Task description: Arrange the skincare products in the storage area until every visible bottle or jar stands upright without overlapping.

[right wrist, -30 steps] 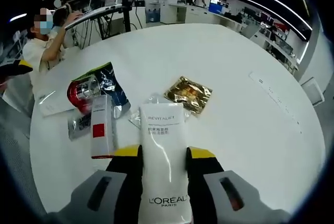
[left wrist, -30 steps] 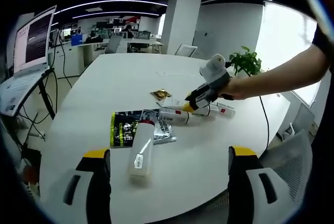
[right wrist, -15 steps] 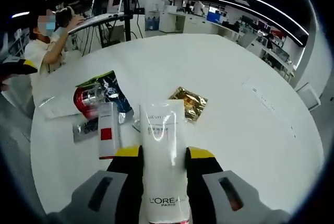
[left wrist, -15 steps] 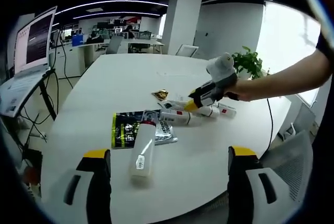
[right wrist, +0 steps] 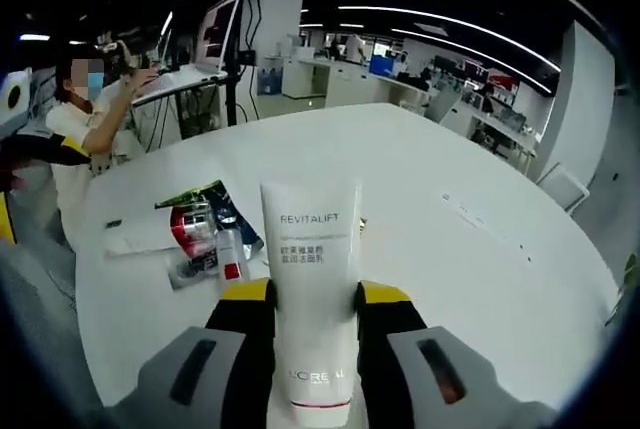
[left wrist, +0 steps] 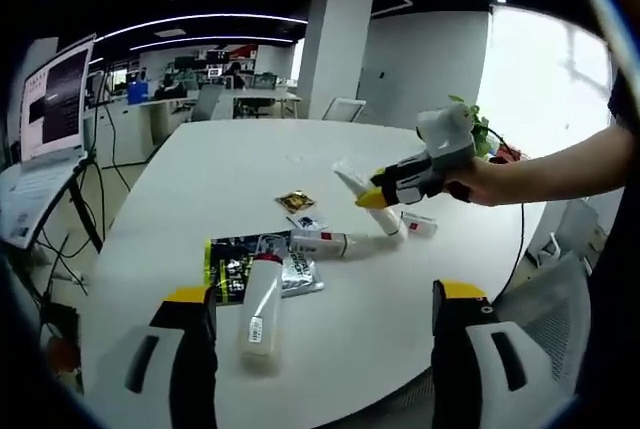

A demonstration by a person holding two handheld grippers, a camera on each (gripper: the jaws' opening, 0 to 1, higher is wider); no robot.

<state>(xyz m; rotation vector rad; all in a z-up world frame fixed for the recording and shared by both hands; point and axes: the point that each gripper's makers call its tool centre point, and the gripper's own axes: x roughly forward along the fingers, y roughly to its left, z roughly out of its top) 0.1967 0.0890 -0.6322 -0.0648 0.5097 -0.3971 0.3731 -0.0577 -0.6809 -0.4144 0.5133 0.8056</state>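
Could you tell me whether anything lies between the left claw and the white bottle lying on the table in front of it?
Nothing visible does. The left claw is open, and the white bottle lies on bare table just beyond it. The dark packet sits beyond the bottle's cap end.

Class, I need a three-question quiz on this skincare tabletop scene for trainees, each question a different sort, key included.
1. True or false: the right gripper is shut on the white tube.
2. Multiple choice: the bottle with the red collar nearest the left gripper is A) standing upright, B) lying on its side on the white table, C) held in the jaws.
3. Fill in: the left gripper's jaws are ____, with nothing between them.

Key
1. True: the tube sits clamped between the yellow-tipped jaws, lifted off the table.
2. B: it lies flat, its capped end over the dark sachet.
3. Open.
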